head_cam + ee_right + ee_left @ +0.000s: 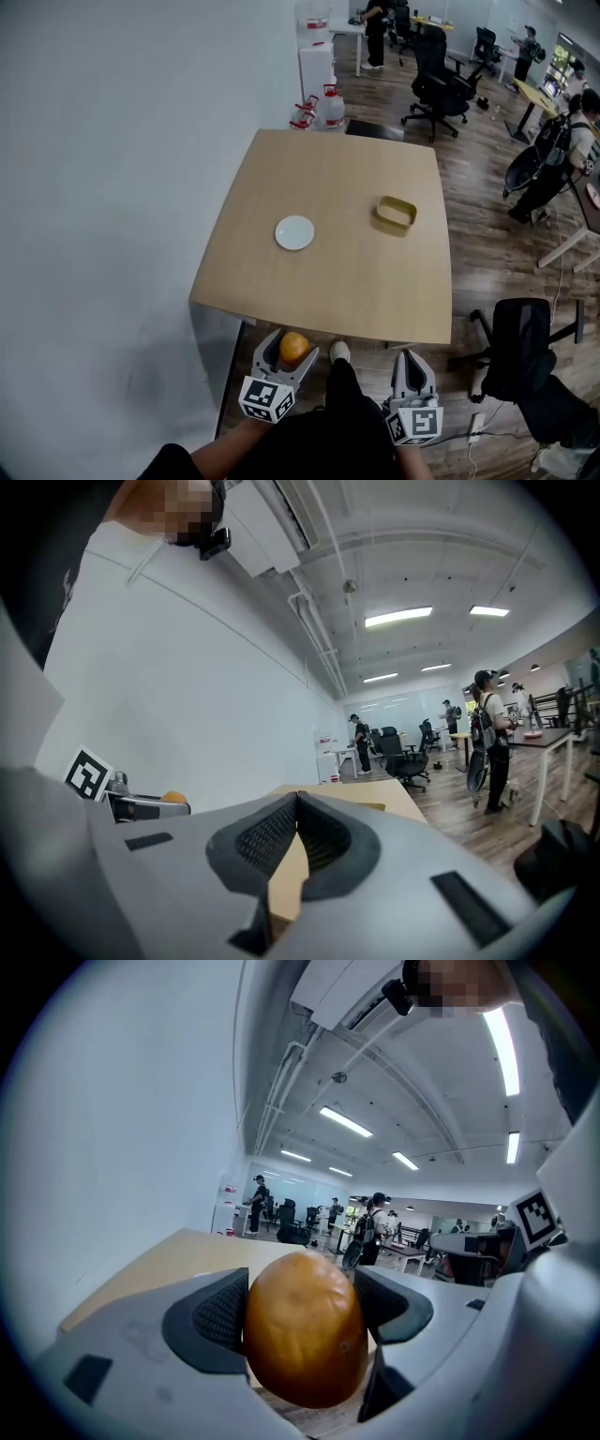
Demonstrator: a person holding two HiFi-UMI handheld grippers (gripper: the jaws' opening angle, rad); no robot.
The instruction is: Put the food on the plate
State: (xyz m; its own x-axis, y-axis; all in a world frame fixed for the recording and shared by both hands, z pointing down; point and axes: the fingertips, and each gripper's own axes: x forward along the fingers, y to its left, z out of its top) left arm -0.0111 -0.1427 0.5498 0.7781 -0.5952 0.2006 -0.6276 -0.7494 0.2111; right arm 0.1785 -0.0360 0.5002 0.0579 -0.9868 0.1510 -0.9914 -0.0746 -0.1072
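Note:
A small white plate [294,232] lies on the wooden table [328,281], left of its middle. My left gripper [280,353] hangs below the table's near edge, shut on a round orange food piece [294,347] [305,1327] that fills the gap between its dark pads [217,1316]. My right gripper [412,367] is beside it to the right, also short of the table; its jaws are shut together with nothing between them [298,841]. The orange food [173,797] shows small at the left of the right gripper view.
A yellow-rimmed rectangular container [396,213] stands on the table right of the plate. A black office chair [520,347] is at the table's near right corner. Water jugs [328,108] stand beyond the far edge. A white wall runs along the left. People stand far back.

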